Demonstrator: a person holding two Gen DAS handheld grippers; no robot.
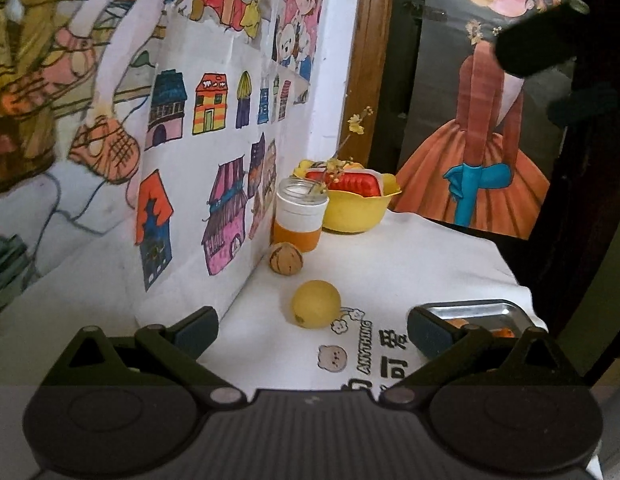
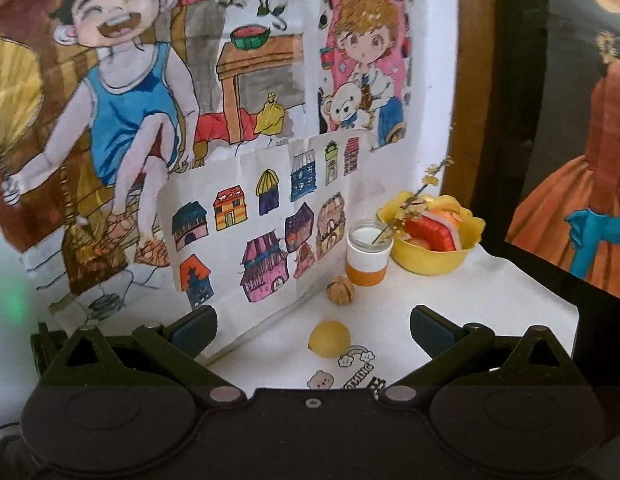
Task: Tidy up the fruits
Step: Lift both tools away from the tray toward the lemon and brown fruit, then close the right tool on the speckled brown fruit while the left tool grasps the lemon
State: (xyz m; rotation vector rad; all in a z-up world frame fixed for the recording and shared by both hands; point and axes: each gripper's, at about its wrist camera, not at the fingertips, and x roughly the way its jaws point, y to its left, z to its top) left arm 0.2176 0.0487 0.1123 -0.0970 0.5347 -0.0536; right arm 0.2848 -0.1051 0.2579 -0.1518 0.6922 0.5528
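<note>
Between my left gripper's [image 1: 313,334] spread fingers, just ahead of their tips, sits the small round yellow fruit [image 1: 316,303] on the white printed tablecloth [image 1: 410,264]; those fingers are released and hold nothing. Past it lies a brown ridged walnut [image 1: 285,258], just beside the orange-and-white glass jar [image 1: 300,214] with a dried yellow flower sprig [image 1: 352,136]. Behind the jar stands a yellow scalloped plastic bowl [image 1: 360,210] holding a red block. At my left gripper's right fingertip is a shiny metal tray [image 1: 476,310] with something orange in it. My right gripper [image 2: 313,332] is likewise spread and empty, the yellow fruit between its fingertips, slightly right of centre. Colourful paper drawings of houses [image 2: 266,240] stand beyond my left-hand finger.
</note>
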